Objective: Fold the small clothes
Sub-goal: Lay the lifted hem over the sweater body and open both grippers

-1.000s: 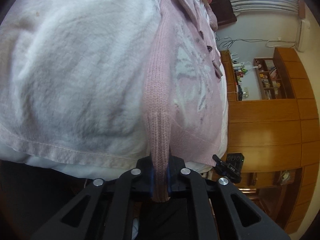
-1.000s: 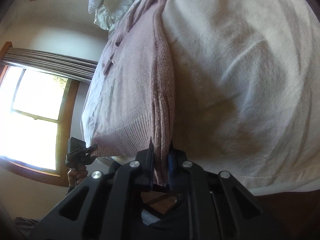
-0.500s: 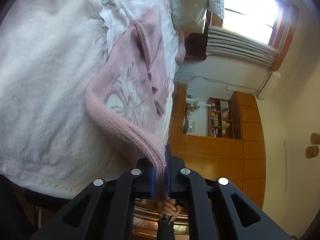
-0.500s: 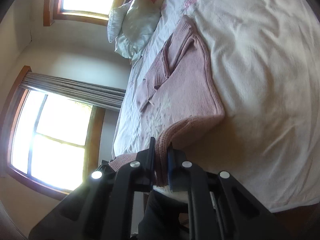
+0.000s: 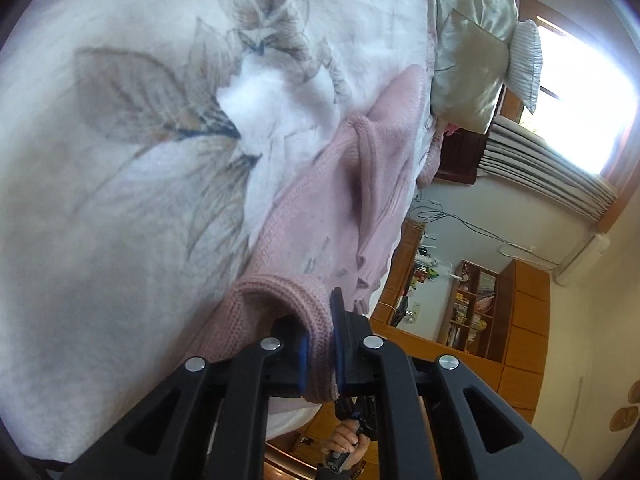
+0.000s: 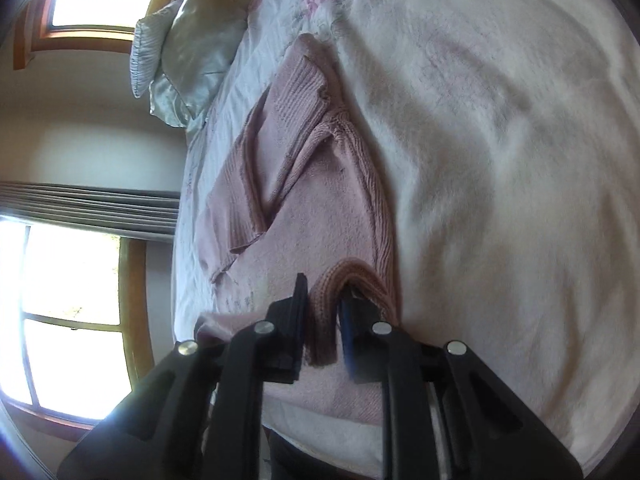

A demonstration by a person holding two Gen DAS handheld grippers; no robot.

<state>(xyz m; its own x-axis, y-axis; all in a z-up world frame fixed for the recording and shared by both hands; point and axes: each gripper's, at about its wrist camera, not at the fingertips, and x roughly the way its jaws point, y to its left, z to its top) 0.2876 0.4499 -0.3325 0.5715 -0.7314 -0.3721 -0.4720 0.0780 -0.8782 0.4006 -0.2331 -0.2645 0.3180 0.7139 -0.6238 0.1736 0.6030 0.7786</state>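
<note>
The pink sweater (image 5: pixel 320 216) lies on the bed (image 5: pixel 120 160), stretching away ahead of both grippers. The left gripper (image 5: pixel 320 354) is clamped on the sweater's ribbed hem. The right gripper (image 6: pixel 323 328) pinches the hem too, though its blue pad seems slightly off the knit.

left hand-held gripper (image 5: pixel 320 344) — black frame | blue pads | silver screws — right hand-held gripper (image 6: pixel 324 320) alike

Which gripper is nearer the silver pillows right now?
Cannot tell. The left gripper and right gripper each have jaws clamping the pink sweater hem, with the silver pillows beyond its far end.
</note>
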